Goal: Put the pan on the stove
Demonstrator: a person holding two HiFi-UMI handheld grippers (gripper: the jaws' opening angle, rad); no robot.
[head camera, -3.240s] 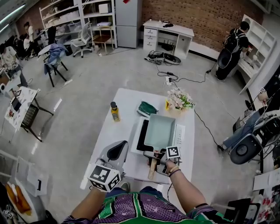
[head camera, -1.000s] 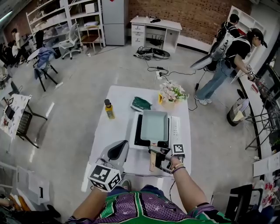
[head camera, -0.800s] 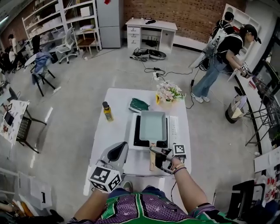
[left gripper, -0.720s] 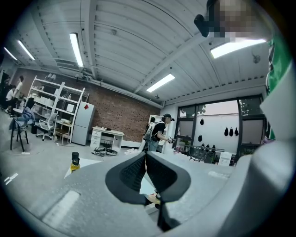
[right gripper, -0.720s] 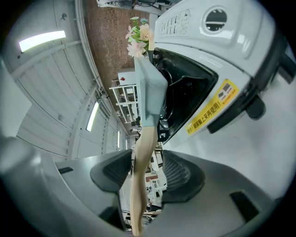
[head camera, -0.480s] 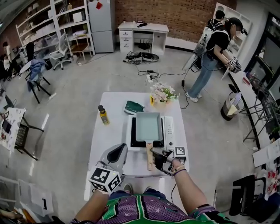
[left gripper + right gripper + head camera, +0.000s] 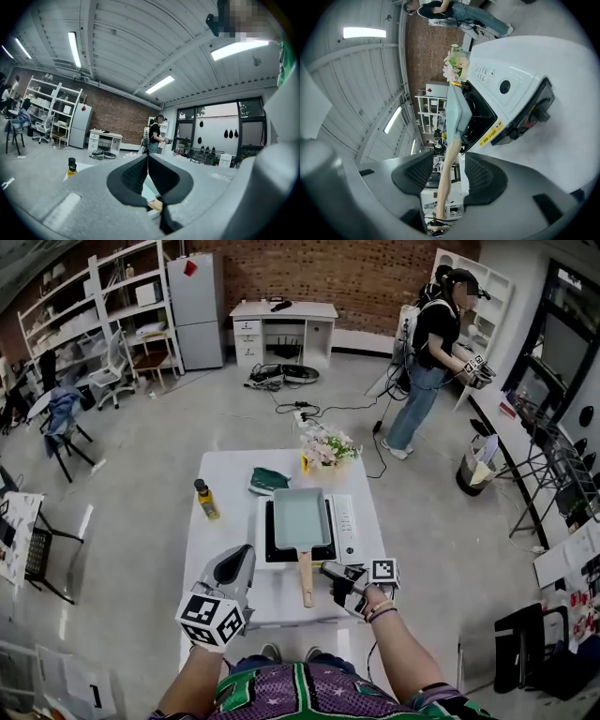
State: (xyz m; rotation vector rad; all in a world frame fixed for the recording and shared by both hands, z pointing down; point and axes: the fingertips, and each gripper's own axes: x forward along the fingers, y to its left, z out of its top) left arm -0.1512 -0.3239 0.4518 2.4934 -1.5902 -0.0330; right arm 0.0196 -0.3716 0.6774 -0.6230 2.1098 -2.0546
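Observation:
A pale green rectangular pan [image 7: 301, 517] sits on the black top of the white stove [image 7: 344, 529] on the table. Its wooden handle [image 7: 306, 579] points toward me. My right gripper [image 7: 332, 575] is just right of the handle, open, with its jaws aimed at it and nothing gripped. In the right gripper view the handle [image 7: 446, 178] runs between the spread jaws with gaps on both sides, and the pan [image 7: 456, 112] lies beyond on the stove [image 7: 506, 93]. My left gripper [image 7: 236, 564] hovers at the table's near left, shut and empty; its pads [image 7: 140, 171] meet.
An oil bottle [image 7: 203, 500] stands at the table's left, a green cloth [image 7: 268, 480] and a flower pot [image 7: 325, 448] at the far end. A person [image 7: 431, 352] stands beyond the table. The table's near edge [image 7: 281, 622] is close to my body.
My right gripper has come off the pan handle and drawn slightly right. The pan stays on the stove. The left gripper has hardly moved.

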